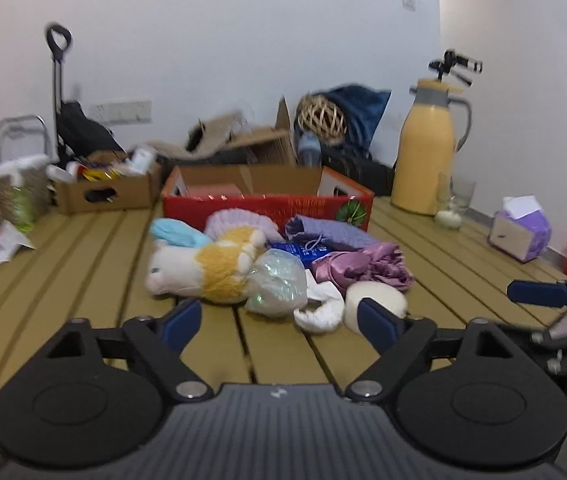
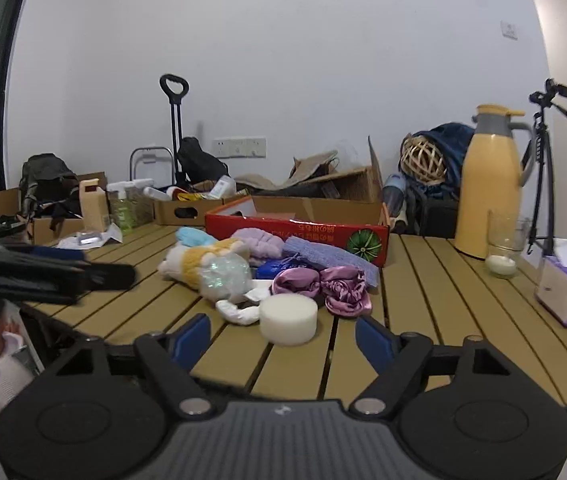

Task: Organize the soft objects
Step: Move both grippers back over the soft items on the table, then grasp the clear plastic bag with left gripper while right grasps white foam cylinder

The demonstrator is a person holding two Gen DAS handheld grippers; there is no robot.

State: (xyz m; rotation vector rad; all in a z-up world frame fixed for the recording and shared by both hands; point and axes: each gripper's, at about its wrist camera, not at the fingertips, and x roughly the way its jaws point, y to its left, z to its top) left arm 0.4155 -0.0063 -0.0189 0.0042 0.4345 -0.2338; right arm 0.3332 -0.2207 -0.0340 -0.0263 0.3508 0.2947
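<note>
The left gripper (image 1: 279,322) has its 2 blue-padded fingers (image 1: 182,325) spread wide with nothing between them, only bare slats of the tabletop (image 1: 83,248). The right gripper (image 2: 283,338) is likewise spread wide and holds nothing; a white foam puck (image 2: 288,319) lies on the slats just ahead of the gap, untouched by either pad.

Beyond the fingers, the soft things sit in 1 loose heap near the middle of the tabletop. At the front are the puck, a white sock (image 1: 321,308) touching it, and a clear crinkled bag (image 1: 277,280) resting against a white-and-yellow plush toy (image 1: 199,268) that lies on its side. A pink satin cloth (image 1: 363,266) is bunched to the right of the bag, with a blue packet (image 1: 297,251) behind it. Farther back lie a light blue plush piece (image 1: 175,232), a ruffled lilac piece (image 1: 239,222) and a lavender cloth (image 1: 329,232), all just in front of an open red cardboard box (image 1: 267,206).

Well to the right stand a yellow thermos jug (image 1: 427,152), a glass (image 1: 453,204) and a purple tissue pack (image 1: 521,232). In the left wrist view, the right gripper's blue fingertip shows at the right edge.
</note>
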